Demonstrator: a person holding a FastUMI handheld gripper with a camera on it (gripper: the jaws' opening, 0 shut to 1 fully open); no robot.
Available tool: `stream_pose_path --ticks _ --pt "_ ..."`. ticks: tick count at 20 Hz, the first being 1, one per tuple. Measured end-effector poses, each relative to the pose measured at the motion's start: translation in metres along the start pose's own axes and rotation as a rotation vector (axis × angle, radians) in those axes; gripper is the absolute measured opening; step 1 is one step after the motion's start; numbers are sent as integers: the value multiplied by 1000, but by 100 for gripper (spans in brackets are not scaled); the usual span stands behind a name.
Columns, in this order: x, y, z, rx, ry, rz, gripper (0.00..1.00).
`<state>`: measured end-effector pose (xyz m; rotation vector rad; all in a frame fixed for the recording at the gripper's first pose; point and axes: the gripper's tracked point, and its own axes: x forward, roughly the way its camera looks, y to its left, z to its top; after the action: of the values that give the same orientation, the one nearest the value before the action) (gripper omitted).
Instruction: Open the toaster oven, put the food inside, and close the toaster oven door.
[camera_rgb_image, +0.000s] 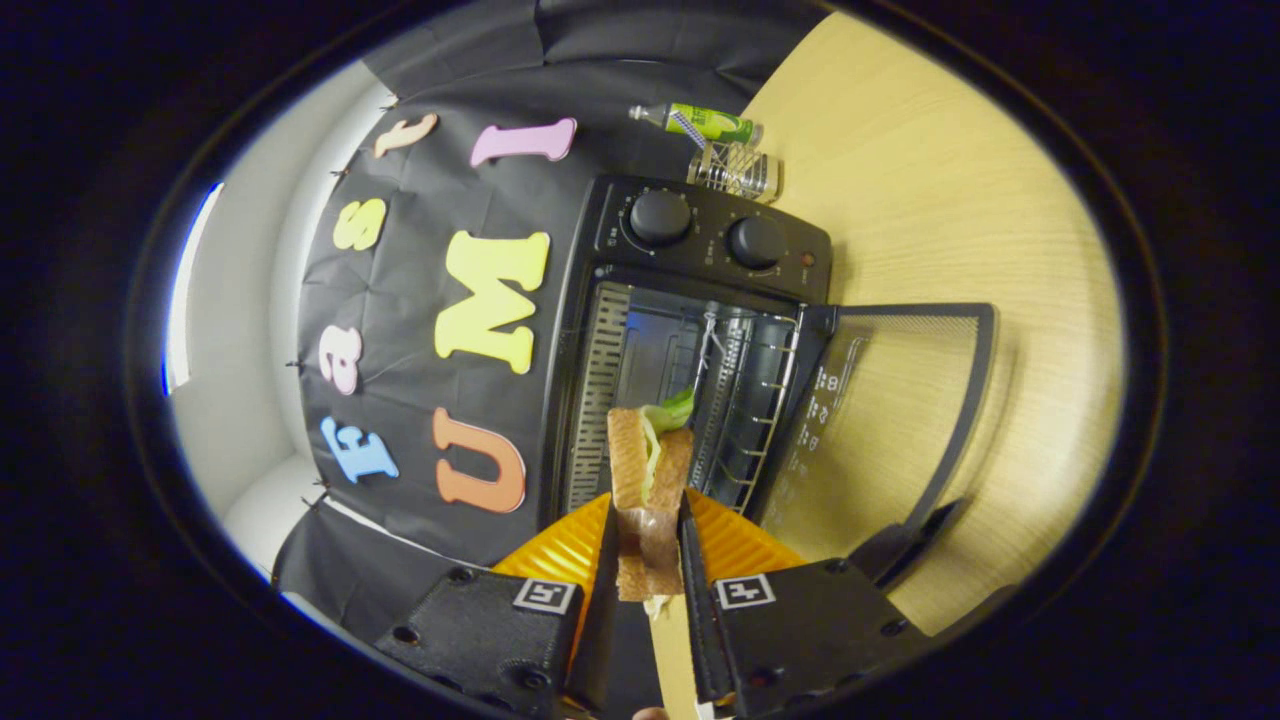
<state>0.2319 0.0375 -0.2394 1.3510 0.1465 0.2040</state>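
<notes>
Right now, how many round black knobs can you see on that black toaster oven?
2. Both round black knobs sit side by side on the black toaster oven control panel: one nearer the booth's cloth wall, the other nearer the open glass door. None looks hidden.

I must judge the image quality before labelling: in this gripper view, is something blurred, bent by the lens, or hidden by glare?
Gripper view: the sandwich, clamped in the gripper, is sharp; the toaster oven bulges from fisheye curving; its open glass door shows the wooden table through it without strong glare; soft shadow lies beside the door.
</notes>
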Motion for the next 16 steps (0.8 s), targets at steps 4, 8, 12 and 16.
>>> stream_pose_path --ticks 4,8,12,16 --pt "49 3 4 -66 -30 -33 37" --pt "79 5 6 -93 -32 -63 37" --pt "93 6 6 -96 -31 -77 38" --pt "107 -25 -15 -152 10 -128 38"
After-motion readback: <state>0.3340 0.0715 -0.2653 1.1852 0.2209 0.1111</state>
